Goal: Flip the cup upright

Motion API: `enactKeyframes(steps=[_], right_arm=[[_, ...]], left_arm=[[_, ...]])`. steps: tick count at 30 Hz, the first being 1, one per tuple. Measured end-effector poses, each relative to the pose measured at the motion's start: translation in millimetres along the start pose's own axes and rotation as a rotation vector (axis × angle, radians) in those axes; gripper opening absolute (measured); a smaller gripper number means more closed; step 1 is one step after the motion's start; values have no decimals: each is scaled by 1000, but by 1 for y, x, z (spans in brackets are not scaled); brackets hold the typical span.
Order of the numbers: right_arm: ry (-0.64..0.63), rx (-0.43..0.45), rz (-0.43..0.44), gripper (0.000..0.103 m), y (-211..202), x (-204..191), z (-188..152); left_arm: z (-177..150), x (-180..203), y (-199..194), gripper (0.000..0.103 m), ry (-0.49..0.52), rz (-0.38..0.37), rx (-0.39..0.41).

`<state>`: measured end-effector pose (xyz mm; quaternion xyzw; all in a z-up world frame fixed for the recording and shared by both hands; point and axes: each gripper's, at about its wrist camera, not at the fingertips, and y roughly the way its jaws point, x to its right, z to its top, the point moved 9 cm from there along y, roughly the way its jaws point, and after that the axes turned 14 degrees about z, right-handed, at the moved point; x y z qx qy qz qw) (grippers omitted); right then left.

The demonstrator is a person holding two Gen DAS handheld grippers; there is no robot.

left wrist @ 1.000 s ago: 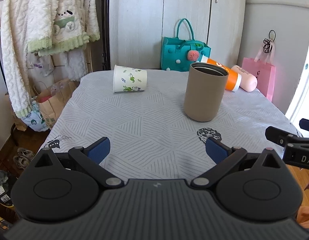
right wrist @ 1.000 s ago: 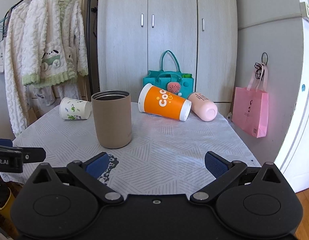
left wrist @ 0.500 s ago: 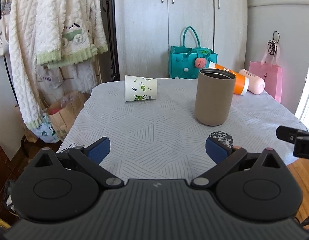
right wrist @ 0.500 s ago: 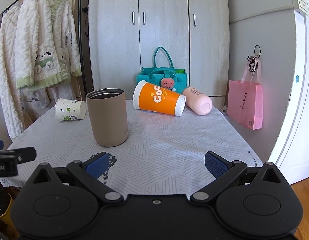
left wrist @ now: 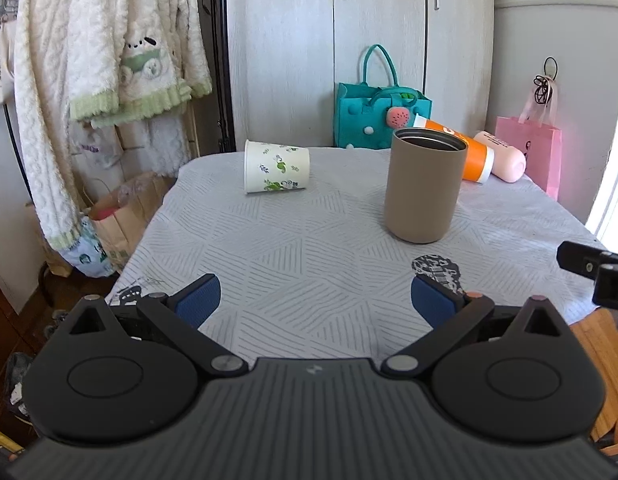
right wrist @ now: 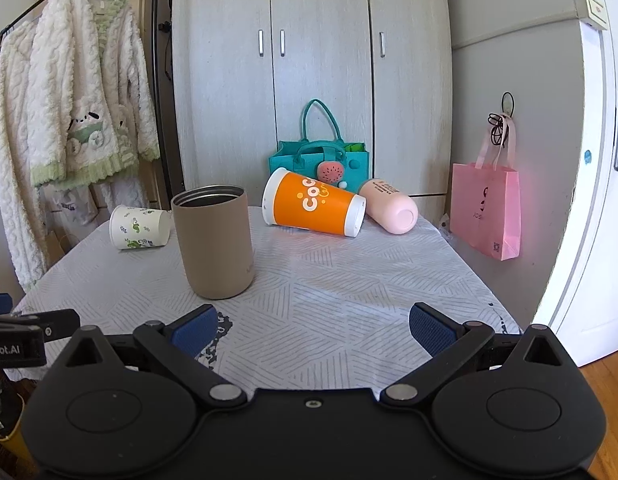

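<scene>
Right wrist: "Coc" on orange cup (right wrist: 313, 208)

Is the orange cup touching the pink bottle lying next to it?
Cannot tell. In the right wrist view the orange cup's rim overlaps the pink bottle, hiding any gap or contact; in the left wrist view the tan tumbler covers most of the cup.
</scene>
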<state>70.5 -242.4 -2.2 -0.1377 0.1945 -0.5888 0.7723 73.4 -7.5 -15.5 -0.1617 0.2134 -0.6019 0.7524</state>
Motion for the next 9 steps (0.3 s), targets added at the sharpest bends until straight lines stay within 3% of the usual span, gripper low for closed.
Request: enactKeyframes(steps=[9], right_arm=[[0, -3, -9, 103, -1, 4, -3]], left_arm=[[0, -1, -1, 103, 0, 8, -1]])
